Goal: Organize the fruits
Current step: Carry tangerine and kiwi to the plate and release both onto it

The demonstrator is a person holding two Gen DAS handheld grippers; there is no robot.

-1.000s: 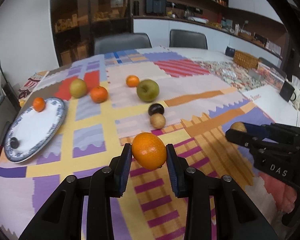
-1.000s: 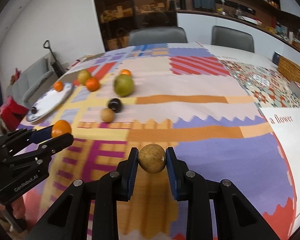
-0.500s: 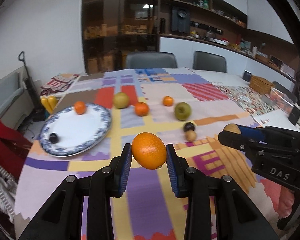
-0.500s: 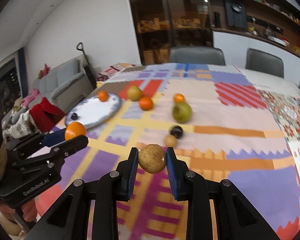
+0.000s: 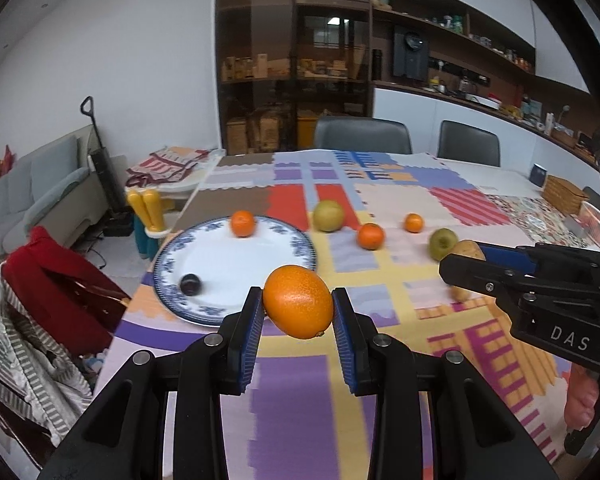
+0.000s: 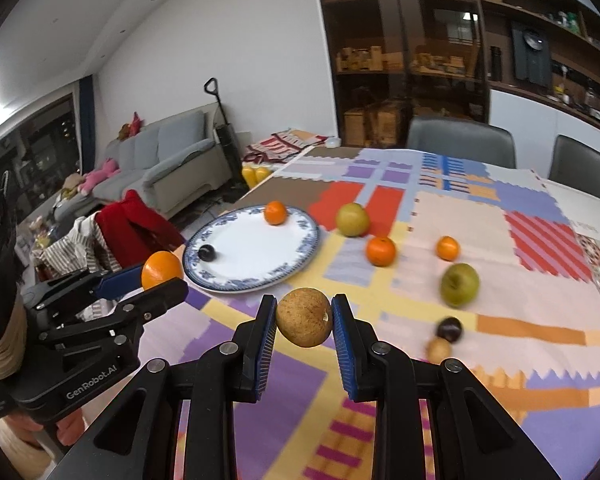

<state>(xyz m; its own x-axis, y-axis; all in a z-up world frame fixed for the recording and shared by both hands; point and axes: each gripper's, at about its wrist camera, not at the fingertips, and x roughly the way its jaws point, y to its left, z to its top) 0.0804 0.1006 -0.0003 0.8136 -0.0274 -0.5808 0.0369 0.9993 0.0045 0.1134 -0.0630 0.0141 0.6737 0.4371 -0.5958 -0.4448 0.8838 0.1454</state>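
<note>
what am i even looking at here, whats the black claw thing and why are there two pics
Each picture comes from a fisheye camera on a hand-held two-finger clamp; a person holds one in each hand. The left gripper squeezes an orange. The right gripper squeezes a brown round fruit. Each view also catches the other clamp at its edge. On the patchwork tablecloth sits a blue-rimmed plate holding a small orange and a dark plum. Beside it lie loose oranges, two green apples, another plum and a small brown fruit.
</note>
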